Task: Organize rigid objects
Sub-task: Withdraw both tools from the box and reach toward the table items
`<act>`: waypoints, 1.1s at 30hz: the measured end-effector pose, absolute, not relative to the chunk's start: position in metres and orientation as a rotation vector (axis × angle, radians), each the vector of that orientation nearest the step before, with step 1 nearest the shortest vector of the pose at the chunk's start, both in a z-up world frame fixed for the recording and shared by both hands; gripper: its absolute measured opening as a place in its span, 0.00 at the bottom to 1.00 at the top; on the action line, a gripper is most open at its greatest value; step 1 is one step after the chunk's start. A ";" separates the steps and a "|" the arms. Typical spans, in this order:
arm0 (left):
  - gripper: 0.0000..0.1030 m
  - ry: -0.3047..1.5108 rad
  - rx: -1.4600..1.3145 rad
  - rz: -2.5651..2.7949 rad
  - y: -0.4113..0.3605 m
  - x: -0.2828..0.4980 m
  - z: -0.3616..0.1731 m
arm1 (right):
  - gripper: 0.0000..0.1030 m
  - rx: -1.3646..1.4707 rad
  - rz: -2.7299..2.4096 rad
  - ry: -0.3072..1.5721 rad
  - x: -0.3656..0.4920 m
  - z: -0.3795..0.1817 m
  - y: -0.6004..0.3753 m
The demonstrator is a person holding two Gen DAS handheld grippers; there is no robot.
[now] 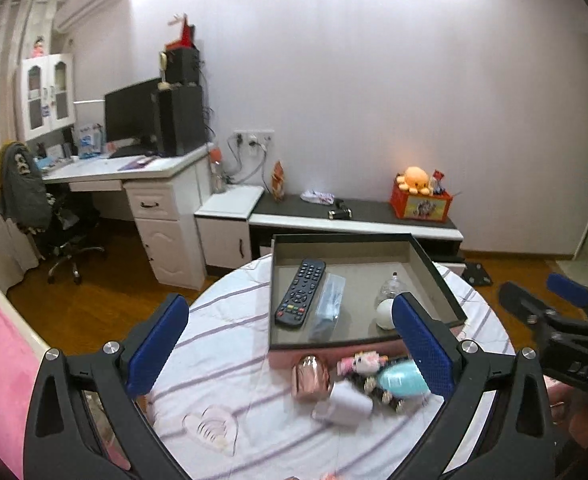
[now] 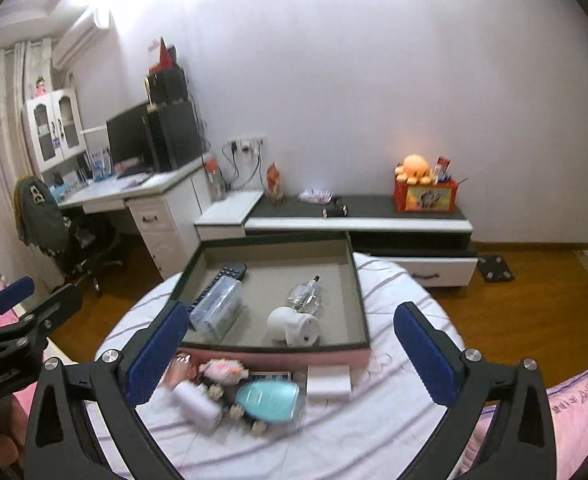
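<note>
On the round cloth-covered surface (image 1: pixel 230 364), a loose pile is seen just before the tray (image 1: pixel 437 280): a rose-gold cup (image 1: pixel 309 376), white charger (image 1: pixel 347 402), teal egg-shaped case (image 2: pixel 270 398) and small doll (image 1: pixel 359 362). All are judged light and stiff; the glossy cup looks slippery and is best taken across its sides. Both the left claw (image 1: pixel 290 344) and right claw (image 2: pixel 292 354) are held wide apart, empty, raised above the pile and angled down.

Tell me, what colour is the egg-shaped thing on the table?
Light blue-green egg, clearest in the right wrist view.
</note>
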State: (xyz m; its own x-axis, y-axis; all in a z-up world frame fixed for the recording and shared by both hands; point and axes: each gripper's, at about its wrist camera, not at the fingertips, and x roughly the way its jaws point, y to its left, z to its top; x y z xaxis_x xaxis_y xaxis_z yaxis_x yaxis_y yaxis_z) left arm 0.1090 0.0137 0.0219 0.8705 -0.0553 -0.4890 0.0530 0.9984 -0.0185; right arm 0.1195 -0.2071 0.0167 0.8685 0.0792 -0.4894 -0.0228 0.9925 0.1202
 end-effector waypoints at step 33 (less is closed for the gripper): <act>1.00 0.444 -0.028 -0.042 0.019 -0.027 0.012 | 1.00 0.108 0.027 0.380 -0.029 0.029 -0.198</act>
State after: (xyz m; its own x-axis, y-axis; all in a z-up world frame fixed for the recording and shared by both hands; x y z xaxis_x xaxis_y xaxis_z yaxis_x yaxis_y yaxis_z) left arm -0.0267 0.0191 0.0118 0.9020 -0.0471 -0.4291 0.0350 0.9987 -0.0360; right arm -0.0293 -0.1979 0.0294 0.9284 0.0462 -0.3687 -0.0056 0.9939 0.1103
